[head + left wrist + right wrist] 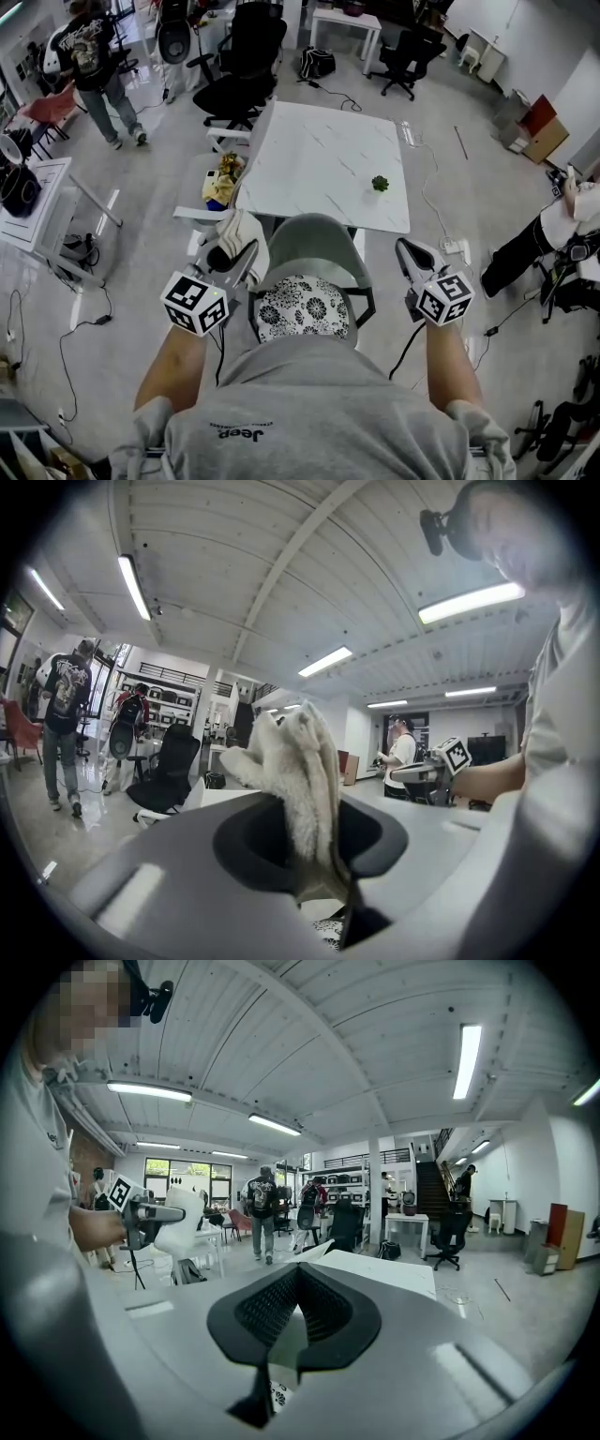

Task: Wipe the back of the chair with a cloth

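Near side: left hand-held gripper (225, 262) is clamped on the white cloth (242, 234), which is bunched and sticks out past the jaws. Cloth sits just left of the grey chair (314, 239) back; can't tell if it touches. Right hand-held gripper (409, 253) has jaws closed together with nothing in them, just right of the chair back and apart from it. Chair stands at the near edge of the white marble desk (319, 155). Small green plant (380, 183) is on the desk, right side. Far left: black office chair (239, 66), person (94, 56) walking.

Both forearms reach forward, left tongs (228, 255) clamping the cloth (247, 232), right tongs (406, 249) closed and empty.
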A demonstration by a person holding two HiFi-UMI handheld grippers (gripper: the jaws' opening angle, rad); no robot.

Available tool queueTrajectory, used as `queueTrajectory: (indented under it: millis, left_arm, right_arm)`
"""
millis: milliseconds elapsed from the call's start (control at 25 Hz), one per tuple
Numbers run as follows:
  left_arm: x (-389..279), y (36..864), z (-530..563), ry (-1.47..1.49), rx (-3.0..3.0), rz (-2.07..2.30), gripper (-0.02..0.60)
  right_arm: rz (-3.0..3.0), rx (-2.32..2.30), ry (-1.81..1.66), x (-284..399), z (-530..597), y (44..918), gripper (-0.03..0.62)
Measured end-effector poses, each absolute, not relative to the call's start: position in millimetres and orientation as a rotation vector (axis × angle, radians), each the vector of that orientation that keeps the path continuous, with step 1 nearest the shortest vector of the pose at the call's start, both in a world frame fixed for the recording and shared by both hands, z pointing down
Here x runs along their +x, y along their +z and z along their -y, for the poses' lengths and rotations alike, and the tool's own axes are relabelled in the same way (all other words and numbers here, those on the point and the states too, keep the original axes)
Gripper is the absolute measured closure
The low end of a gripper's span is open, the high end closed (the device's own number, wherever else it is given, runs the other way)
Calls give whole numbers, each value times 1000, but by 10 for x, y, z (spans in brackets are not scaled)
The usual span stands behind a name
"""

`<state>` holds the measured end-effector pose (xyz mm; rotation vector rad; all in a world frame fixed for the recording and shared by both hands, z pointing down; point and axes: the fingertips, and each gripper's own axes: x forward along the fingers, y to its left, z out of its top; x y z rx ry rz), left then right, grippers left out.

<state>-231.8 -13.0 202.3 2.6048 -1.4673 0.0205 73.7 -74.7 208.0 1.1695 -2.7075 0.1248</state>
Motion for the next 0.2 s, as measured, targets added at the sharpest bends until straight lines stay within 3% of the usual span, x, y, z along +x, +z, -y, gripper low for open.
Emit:
queueTrajectory:
  millis: [200]
  left_arm:
    - [-2316, 1985, 168, 21, 2614, 1466, 434]
  right_arm:
    - [2711, 1168, 117, 723, 791, 2040, 594]
